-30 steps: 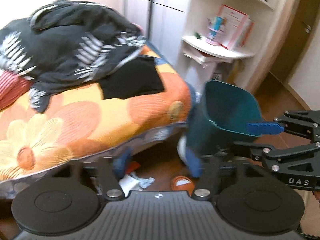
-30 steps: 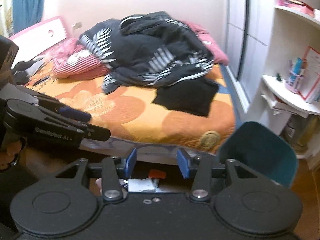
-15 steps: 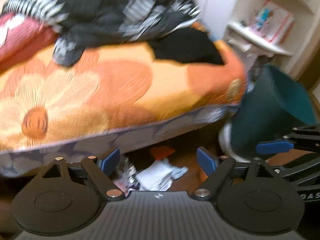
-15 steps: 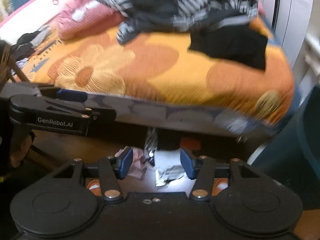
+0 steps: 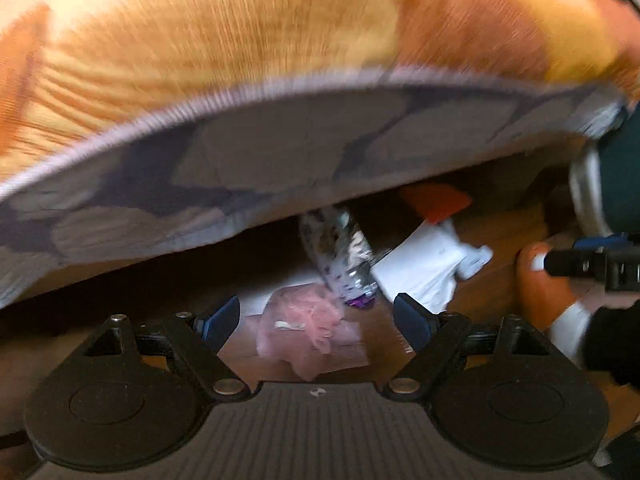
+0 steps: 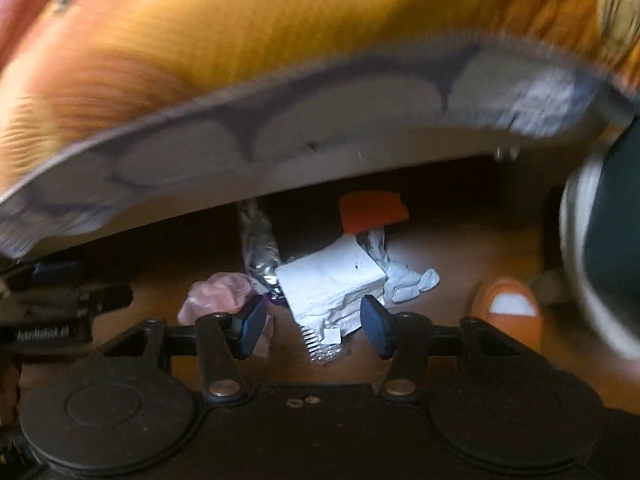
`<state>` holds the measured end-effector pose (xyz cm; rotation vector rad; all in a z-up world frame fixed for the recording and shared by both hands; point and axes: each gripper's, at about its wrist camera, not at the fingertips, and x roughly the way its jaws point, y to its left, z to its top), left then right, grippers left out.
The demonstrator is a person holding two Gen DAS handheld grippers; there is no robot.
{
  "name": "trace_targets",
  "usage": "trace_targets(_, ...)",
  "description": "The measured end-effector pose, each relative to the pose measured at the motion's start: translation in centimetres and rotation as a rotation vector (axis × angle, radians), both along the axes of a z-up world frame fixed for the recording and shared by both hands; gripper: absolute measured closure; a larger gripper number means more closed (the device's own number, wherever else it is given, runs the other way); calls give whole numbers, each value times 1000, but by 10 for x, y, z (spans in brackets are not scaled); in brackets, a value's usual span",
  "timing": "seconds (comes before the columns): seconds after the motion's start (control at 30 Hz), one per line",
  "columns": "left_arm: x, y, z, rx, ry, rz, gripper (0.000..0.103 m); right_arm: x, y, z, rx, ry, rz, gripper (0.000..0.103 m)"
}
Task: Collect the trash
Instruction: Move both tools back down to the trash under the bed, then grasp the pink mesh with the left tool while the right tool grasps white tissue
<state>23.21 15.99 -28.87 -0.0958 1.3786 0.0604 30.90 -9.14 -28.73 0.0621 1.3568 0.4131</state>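
Note:
Trash lies on the wooden floor at the bed's edge. In the left wrist view I see a pink crumpled bag (image 5: 304, 328), a clear plastic bottle (image 5: 344, 256) with a purple cap, white crumpled paper (image 5: 424, 264) and an orange-red scrap (image 5: 436, 200). My left gripper (image 5: 318, 320) is open above the pink bag, its pads clear of it. My right gripper (image 6: 313, 326) is open over the white paper (image 6: 332, 284), not touching it. The pink bag (image 6: 216, 296), the bottle (image 6: 260, 248) and the orange-red scrap (image 6: 372, 210) lie around it. Both views are blurred.
The orange bedspread and grey mattress edge (image 5: 280, 140) overhang the trash closely. A teal bin (image 5: 620, 180) stands at the right, also in the right wrist view (image 6: 612, 208). A person's foot in an orange slipper (image 6: 508, 312) rests on the floor beside it.
Both grippers have dropped from looking across the bed to pointing down at the floor beside it. The trash fills more of each view. Both pairs of jaws stand wider than at first.

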Motion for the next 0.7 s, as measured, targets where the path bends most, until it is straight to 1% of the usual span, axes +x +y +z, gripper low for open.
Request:
trace_targets(0.07,3,1,-21,3,24,-23,19,8,2,-25,3,43,-42,51)
trace_targets(0.2,5,2,-63,-24,77,-60,19,23,4,-72,-13,121,-125,51)
trace_targets(0.3,5,5,-90,-41,105,-75,19,31,4,-104,6,185,-200,51)
trace_targets(0.37,6,8,-109,-52,127,-70,19,36,6,-121,17,217,-232,51)
trace_targets(0.57,5,18,-165,-78,193,-32,19,46,24,-162,-21,267,-244,51)
trace_targets(0.7,3,16,-190,-93,221,-43,19,50,28,-185,-41,295,-274,53)
